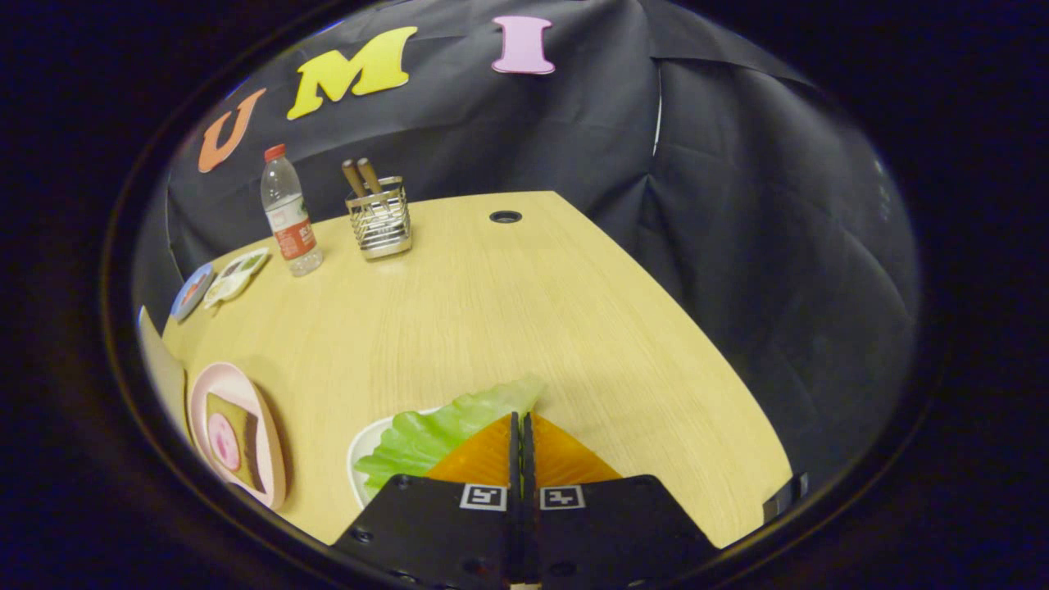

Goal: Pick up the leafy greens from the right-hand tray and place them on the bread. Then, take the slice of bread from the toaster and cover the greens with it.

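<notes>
My gripper [521, 419] is shut, its fingers pressed together with no gap. A light green leafy greens leaf [434, 434] meets the fingertips at its upper edge and spreads away to the left of them; the fingers seem to pinch that edge. Part of the leaf lies over a white tray [361, 459] just left of the fingers. Further left, a pink plate [274, 459] holds a slice of bread [246, 426] with a round pink slice of meat [223, 441] on it.
At the far side of the wooden table [508, 311] stand a water bottle [289, 217] and a wire holder with chopsticks [379, 221]. Small dishes [233, 274] lie near the far left edge. A cable hole [506, 216] is at the back. The table's right edge drops off beyond the fingers.
</notes>
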`<move>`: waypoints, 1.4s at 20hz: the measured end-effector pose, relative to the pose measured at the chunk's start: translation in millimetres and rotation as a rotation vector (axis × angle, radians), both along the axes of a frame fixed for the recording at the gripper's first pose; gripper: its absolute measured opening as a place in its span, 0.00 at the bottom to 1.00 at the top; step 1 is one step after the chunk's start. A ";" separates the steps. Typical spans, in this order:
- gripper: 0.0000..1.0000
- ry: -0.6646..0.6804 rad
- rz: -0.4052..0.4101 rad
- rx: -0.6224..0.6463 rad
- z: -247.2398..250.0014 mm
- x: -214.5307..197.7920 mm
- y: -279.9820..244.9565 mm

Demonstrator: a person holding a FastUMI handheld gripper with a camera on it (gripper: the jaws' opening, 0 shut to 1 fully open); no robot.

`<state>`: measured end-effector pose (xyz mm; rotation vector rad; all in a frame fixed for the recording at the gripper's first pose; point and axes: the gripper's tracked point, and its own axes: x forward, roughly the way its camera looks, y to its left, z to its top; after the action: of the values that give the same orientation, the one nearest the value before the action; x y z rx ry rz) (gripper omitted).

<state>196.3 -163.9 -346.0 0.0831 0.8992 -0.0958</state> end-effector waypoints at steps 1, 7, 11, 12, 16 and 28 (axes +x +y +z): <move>0.00 -0.012 0.005 -0.004 8.4 -1.7 4.1; 0.00 -0.116 0.049 -0.024 67.3 -8.7 23.9; 0.00 -0.150 0.093 -0.050 91.8 -18.8 39.8; 0.00 -0.141 0.105 -0.051 95.5 -23.3 45.5; 0.00 -0.196 0.171 -0.061 120.8 -34.3 76.4; 0.00 -0.279 0.448 -0.039 175.4 -89.0 221.6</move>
<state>107.3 57.7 -170.5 -0.1398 0.6196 0.3090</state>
